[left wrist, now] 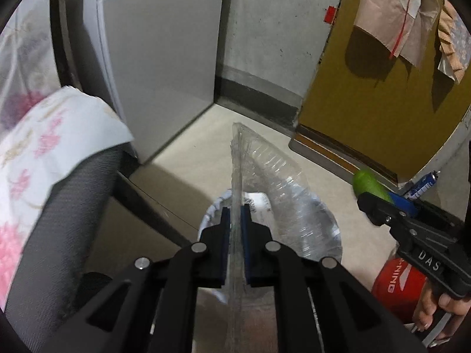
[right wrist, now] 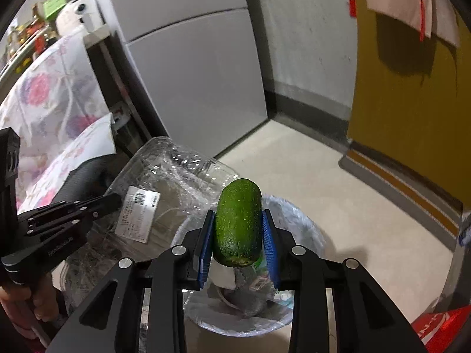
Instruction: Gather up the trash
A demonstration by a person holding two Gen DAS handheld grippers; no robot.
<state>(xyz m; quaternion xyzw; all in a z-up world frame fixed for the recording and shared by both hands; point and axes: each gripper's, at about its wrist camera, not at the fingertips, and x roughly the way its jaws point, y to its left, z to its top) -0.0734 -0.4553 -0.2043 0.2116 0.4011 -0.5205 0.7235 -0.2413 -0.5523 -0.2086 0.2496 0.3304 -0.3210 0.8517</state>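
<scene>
Our left gripper [left wrist: 235,214] is clamped on the rim of a crumpled clear plastic container [left wrist: 273,182], held above the white-lined round trash bin [right wrist: 306,220]. Our right gripper [right wrist: 238,235] squeezes a cut green cucumber piece [right wrist: 239,220] directly over the bin's open mouth. Bare beige floor [right wrist: 294,161] lies beyond the bin.

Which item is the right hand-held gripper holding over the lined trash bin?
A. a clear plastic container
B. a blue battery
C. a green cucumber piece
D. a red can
C: the right hand-held gripper is shut on a green cucumber piece above the trash bin, while the clear plastic container is in the left hand-held gripper.
</scene>
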